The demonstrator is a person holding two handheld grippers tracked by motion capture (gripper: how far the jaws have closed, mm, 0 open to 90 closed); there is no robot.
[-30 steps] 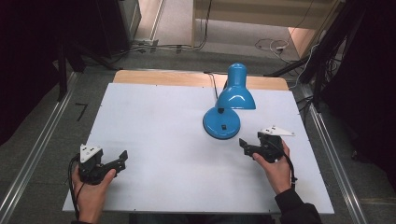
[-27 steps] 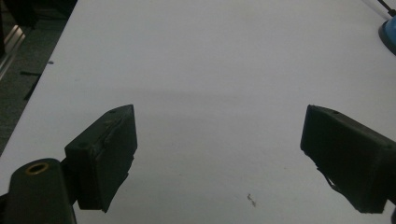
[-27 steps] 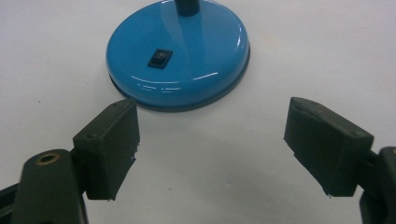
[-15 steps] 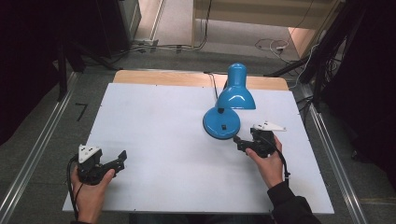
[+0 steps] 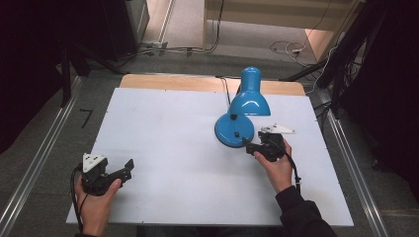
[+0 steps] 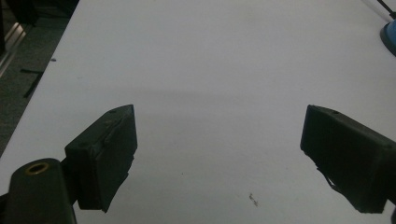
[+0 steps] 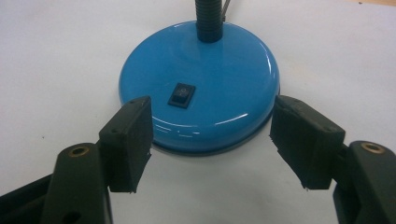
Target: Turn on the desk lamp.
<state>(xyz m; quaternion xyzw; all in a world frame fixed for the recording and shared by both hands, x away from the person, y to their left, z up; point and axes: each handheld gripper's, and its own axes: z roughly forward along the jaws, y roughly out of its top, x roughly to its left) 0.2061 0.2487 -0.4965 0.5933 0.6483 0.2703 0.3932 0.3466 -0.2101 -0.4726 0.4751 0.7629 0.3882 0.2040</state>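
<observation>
Right gripper view puts the lamp base (image 7: 200, 86) directly ahead of our right gripper (image 7: 211, 140), its jaws spread wide with the round base's near rim between their tips and the black rocker switch (image 7: 182, 94) just beyond. From the high view, the blue lamp (image 5: 241, 116) stands on the white table (image 5: 163, 128) right of centre, its shade (image 5: 249, 98) leaning toward the far edge. Our right gripper (image 5: 252, 146) sits just beside the base, so we judge that hand makes any next move. Our left gripper (image 5: 127, 168) rests well apart at the near left, jaws also wide and empty.
</observation>
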